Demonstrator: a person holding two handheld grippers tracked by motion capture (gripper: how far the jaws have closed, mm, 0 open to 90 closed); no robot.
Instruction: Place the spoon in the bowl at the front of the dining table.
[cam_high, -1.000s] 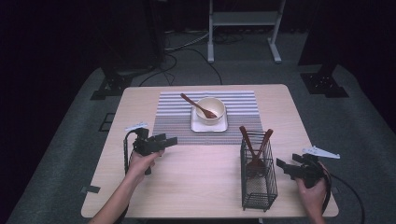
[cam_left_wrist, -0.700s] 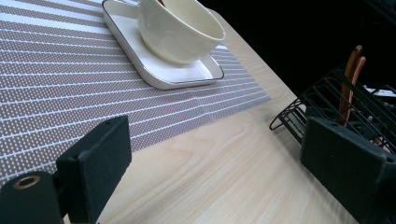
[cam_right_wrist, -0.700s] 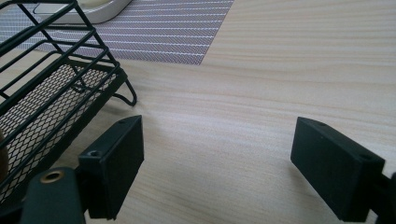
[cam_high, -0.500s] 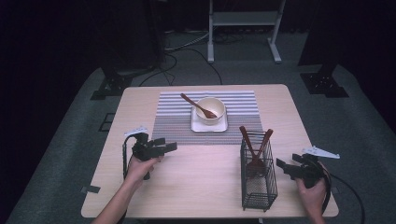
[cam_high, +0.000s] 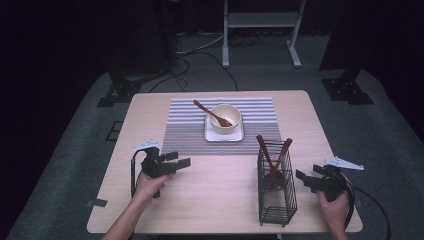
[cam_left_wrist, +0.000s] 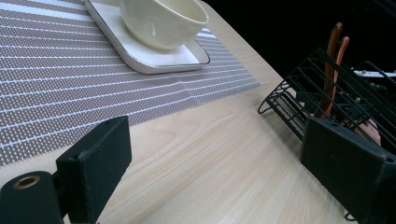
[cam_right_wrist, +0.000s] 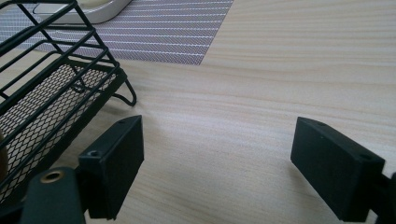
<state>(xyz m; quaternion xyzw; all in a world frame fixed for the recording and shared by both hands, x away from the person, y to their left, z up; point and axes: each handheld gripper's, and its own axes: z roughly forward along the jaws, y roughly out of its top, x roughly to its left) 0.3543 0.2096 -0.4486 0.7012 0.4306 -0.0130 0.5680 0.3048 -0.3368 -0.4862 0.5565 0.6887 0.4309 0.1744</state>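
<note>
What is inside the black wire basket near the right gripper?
The black wire basket holds two brown wooden utensils standing up, handles crossing above the rim. Their lower ends sit behind the wire mesh, so their exact type is unclear.

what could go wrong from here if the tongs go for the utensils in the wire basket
The wire basket is tall and narrow, so a sideways knock from the right tongs beside it might tip it. The wooden utensils cross, so lifting one may drag the other. The left tongs, reaching across, might clip the bowl and its spoon.
</note>
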